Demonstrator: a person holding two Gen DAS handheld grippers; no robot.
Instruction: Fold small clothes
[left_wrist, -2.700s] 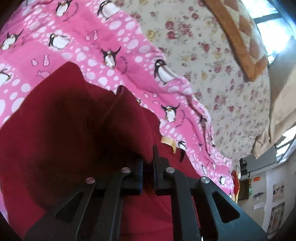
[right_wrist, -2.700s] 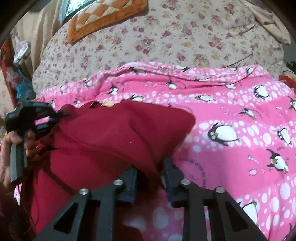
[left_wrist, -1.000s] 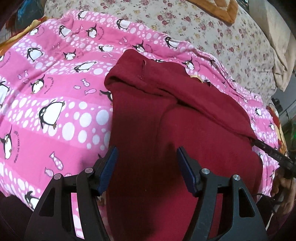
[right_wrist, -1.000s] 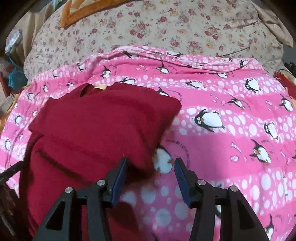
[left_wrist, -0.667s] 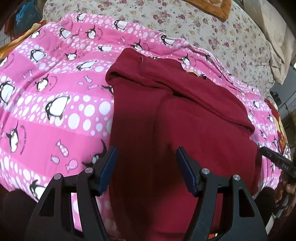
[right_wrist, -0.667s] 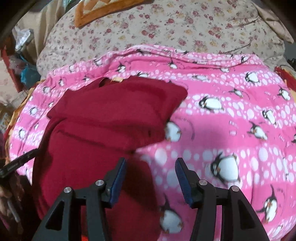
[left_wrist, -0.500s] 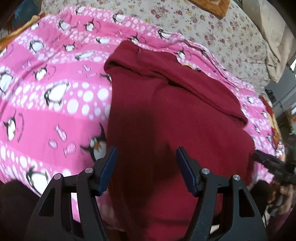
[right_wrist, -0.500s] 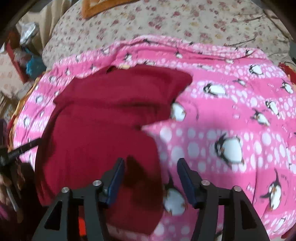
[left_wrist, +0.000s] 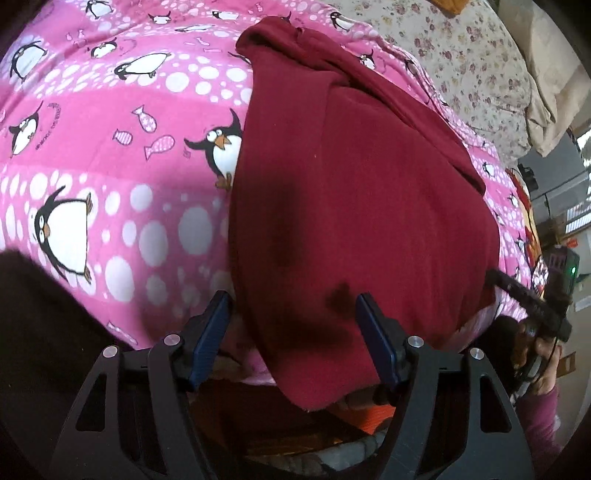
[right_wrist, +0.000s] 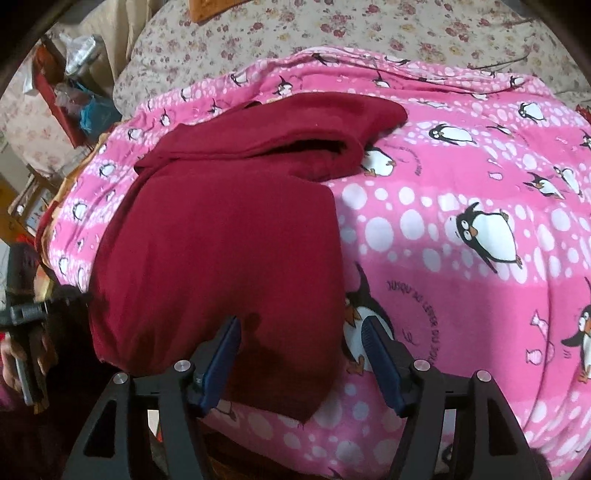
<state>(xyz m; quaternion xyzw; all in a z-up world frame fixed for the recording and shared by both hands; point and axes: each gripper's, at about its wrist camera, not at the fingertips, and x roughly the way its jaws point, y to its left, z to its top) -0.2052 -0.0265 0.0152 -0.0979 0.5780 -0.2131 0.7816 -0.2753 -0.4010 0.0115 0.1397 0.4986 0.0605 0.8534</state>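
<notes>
A dark red garment (left_wrist: 354, 192) lies partly folded on a pink penguin blanket (left_wrist: 110, 147), its top part folded down across the body. Its near hem hangs over the bed edge. My left gripper (left_wrist: 291, 332) is open and empty, its jaws standing either side of the garment's near left hem corner. In the right wrist view the garment (right_wrist: 229, 236) fills the left half. My right gripper (right_wrist: 301, 350) is open and empty over the near right hem corner. The right gripper also shows at the right edge of the left wrist view (left_wrist: 532, 306), and the left gripper at the left edge of the right wrist view (right_wrist: 26, 314).
The pink blanket (right_wrist: 461, 229) covers a bed with a floral sheet (right_wrist: 332, 33) behind. A tan pillow (left_wrist: 554, 92) lies at the far right. Clutter and a red shelf (right_wrist: 55, 81) stand left of the bed. Floor items show under the near bed edge.
Both grippers let go of the folded top part and opened. They drew back toward the near edge and now sit over the garment's hem corners.
</notes>
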